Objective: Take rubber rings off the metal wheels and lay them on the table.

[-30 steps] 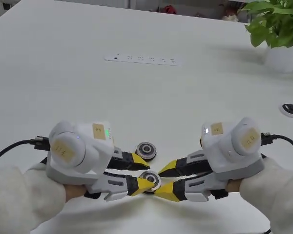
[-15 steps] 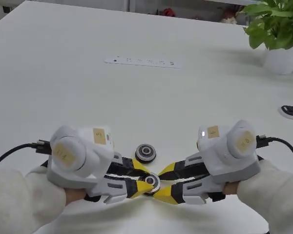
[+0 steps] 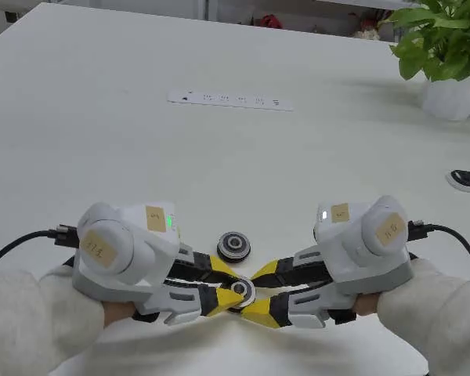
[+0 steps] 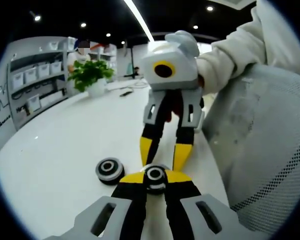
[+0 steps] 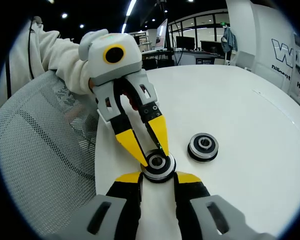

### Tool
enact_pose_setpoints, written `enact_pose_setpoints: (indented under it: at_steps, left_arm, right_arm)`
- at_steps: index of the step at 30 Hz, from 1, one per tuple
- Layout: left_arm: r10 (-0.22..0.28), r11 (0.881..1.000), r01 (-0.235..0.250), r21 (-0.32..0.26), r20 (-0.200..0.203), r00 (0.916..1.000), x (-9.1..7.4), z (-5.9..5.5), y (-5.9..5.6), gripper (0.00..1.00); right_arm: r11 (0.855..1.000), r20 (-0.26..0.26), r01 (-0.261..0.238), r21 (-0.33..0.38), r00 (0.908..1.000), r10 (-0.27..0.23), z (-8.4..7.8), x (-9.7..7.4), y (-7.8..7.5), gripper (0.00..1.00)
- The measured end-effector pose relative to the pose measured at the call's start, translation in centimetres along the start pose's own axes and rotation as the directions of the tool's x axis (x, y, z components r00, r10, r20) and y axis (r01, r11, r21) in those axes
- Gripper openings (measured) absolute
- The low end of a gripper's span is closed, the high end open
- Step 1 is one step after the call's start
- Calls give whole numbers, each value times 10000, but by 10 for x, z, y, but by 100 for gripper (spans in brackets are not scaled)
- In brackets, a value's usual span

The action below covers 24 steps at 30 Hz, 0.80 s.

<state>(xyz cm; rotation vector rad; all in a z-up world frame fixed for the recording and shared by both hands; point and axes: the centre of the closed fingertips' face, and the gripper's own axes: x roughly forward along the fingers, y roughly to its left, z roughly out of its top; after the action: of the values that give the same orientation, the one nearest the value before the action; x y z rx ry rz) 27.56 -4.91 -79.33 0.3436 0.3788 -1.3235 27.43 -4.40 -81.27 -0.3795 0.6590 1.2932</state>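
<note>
Both on one wheel, ring still on

Left hand-held gripper [image 3: 225,286] and right hand-held gripper [image 3: 257,291] clamp the small silver metal wheel [image 3: 240,291] near the white counter's [image 3: 219,157] edge; next move's probably peeling its black rubber ring [image 5: 152,174] off.

Near wheel [image 3: 240,291] on tabletop [image 3: 102,117] between left hand-held gripper [image 3: 229,288] and right hand-held gripper [image 3: 251,293]; second wheel [image 3: 233,245] just behind; power strip [image 3: 230,99] farther back.
</note>
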Motion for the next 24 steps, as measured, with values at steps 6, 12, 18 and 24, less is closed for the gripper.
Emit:
enact_pose_setpoints:
  at_steps: [6, 12, 18, 24]
  left_arm:
    - [185, 9996, -184, -197, 41, 9998, -3, -1, 5, 14]
    - [204, 9995, -203, -249, 35, 9998, -3, -1, 5, 14]
    - [200, 9994, -198, -275, 82, 9998, -3, -1, 6, 14]
    - [193, 9994, -190, -292, 107, 9998, -3, -1, 6, 14]
  right_arm:
    - [9999, 5, 98, 49, 10000, -98, 0, -3, -3, 14]
    - [9999, -26, 102, 106, 9999, -102, 0, -3, -4, 13]
    - [9995, 256, 301, 135, 9992, -305, 6, -2, -7, 27]
    - [9998, 248, 189, 101, 9995, -191, 5, 1, -3, 22]
